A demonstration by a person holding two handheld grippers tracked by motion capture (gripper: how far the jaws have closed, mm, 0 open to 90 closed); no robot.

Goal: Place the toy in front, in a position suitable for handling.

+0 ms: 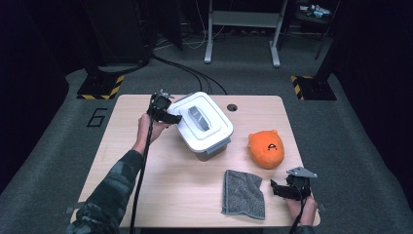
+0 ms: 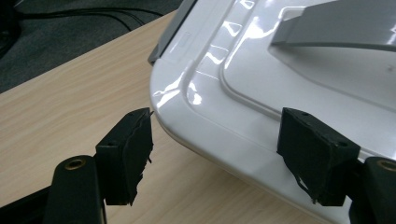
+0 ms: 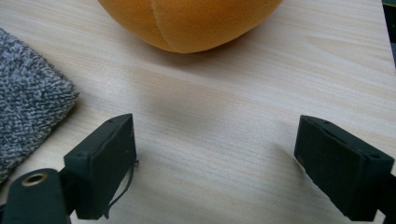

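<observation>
one white lidded box, one orange plush toy, one grey cloth, two grippers.

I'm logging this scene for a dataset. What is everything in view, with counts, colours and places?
storage box: one, white lid with grey handle, table's far middle, lid on
plush toy: one, orange, right of the box
cloth: one, grey, folded, near edge, below the box
table: one, light wood, with a cable hole at its far edge
desk frame: one, grey, on the floor behind
floor cables: several, black, behind the table
left hand-held gripper: one, black, jaws open at the box lid's corner
right hand-held gripper: one, black, jaws open over bare table, near the toy
sleeve: one, camouflage, lower left
</observation>
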